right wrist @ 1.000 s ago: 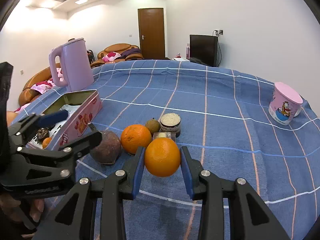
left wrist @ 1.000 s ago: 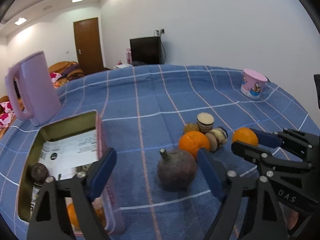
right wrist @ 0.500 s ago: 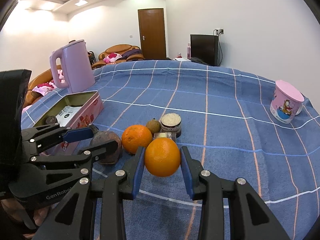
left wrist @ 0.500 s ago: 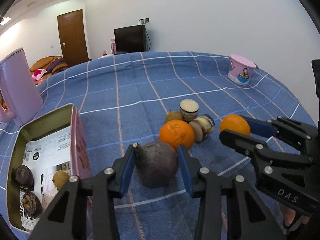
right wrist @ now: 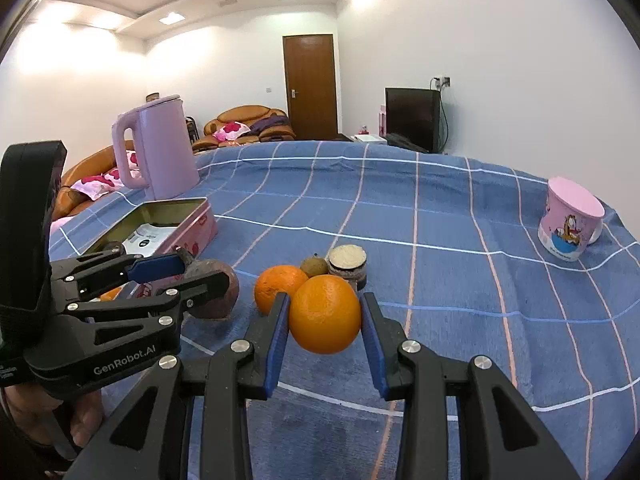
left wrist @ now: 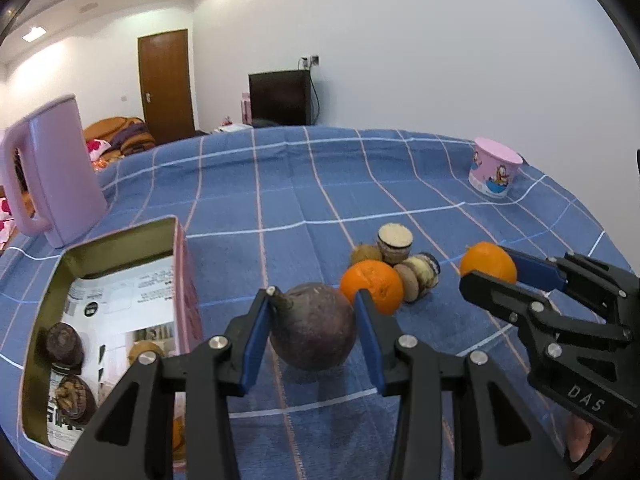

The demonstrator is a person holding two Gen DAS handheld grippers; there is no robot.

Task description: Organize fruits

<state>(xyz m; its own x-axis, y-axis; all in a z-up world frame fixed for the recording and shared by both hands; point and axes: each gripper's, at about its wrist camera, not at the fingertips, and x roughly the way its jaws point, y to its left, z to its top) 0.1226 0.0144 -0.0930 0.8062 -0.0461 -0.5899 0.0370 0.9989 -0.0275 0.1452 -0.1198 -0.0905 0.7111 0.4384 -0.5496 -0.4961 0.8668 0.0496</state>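
Both grippers loaded, fruit off to the tin.
L gripper (left wrist: 314,330) clamps purple fruit (left wrist: 313,327) at widest girth; R gripper (right wrist: 325,318) pinches orange (right wrist: 325,314). Both round, firm, prob. roll-prone; tin (left wrist: 176,264) lower left.

Bare blue cloth (right wrist: 440,248) lay open toward the pink cup (right wrist: 570,220), while tin (left wrist: 182,280), kettle (left wrist: 56,168) and clustered fruit (left wrist: 372,286) crowded the left.

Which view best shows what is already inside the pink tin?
The left wrist view: it looks down into the pink tin, showing fruits on printed paper. The right wrist view sees the tin side-on, its contents mostly hidden.
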